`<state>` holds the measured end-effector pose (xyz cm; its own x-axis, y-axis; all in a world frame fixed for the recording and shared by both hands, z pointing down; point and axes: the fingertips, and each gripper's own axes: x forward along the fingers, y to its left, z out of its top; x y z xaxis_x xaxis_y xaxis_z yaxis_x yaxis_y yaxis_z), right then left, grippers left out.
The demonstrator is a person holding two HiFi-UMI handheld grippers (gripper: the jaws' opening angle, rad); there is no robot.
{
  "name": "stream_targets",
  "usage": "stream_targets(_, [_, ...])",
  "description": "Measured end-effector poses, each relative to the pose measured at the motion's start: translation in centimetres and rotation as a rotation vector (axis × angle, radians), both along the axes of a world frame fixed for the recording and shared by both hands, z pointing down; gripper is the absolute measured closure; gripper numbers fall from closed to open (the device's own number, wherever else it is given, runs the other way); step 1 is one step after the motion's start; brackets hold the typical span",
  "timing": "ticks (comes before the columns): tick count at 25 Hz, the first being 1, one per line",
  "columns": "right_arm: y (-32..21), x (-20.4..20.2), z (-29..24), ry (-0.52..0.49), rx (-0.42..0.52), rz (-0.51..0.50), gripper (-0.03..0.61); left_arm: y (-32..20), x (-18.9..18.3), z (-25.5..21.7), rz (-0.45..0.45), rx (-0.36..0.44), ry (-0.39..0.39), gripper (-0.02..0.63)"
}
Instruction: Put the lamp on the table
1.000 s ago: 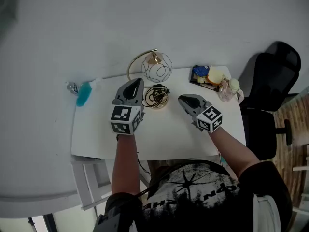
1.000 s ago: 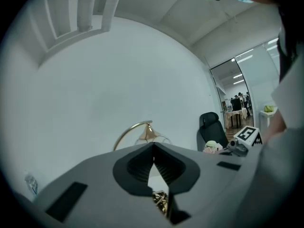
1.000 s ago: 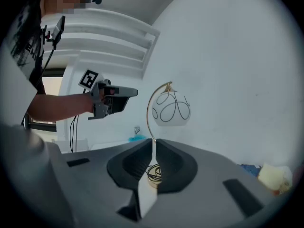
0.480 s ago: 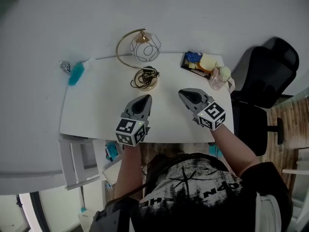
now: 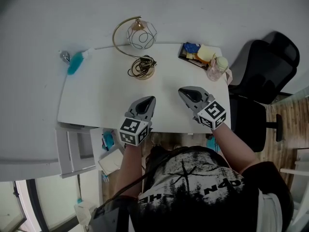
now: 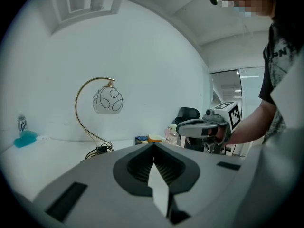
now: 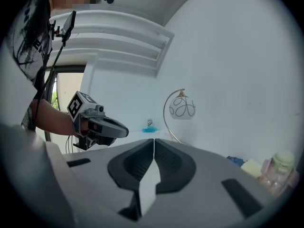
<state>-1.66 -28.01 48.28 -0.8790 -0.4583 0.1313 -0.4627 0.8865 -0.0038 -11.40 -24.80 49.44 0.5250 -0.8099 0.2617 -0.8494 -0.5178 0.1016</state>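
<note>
Left gripper [image 5: 149, 100]: jaws pressed together, nothing between them; hovers over the desk's near edge.
Right gripper [image 5: 184, 93]: jaws likewise closed and empty; over the near edge, toward the right side.
Marker cubes: two, one per gripper, with black-and-white square patterns.
Desk [image 5: 96, 100]: one, white.
Lamp [image 5: 141, 34]: one, upright at the middle of the desk's far edge, well apart from both grippers; gold arched stem, one round shade, black cord [image 5: 141, 67] coiled at its base.
Far left corner: one teal duster [image 5: 75, 64], one small silvery item [image 5: 64, 56] just beside it.
Far right corner: one tray [image 5: 193, 53] of blue and yellow things; one pink bottle [image 5: 217, 68] beside it.
Chair [image 5: 263, 71]: one, black, past the right edge.
Writing: the shirt print cannot be read.
</note>
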Motion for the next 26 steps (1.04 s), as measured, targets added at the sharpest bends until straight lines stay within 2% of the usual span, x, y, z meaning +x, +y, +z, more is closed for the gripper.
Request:
stream_targets(10, [1.2,0.3,-0.4,-0.007,0.028,-0.027,0.558,1.0,0.9,-0.5,-0.003,0.011,-0.052,0.600])
stream_targets(26, [1.8,0.7,0.3,-0.005,0.024,-0.044,0.558,1.3,2.4,0.1,0.008,-0.009,-0.071,0.600])
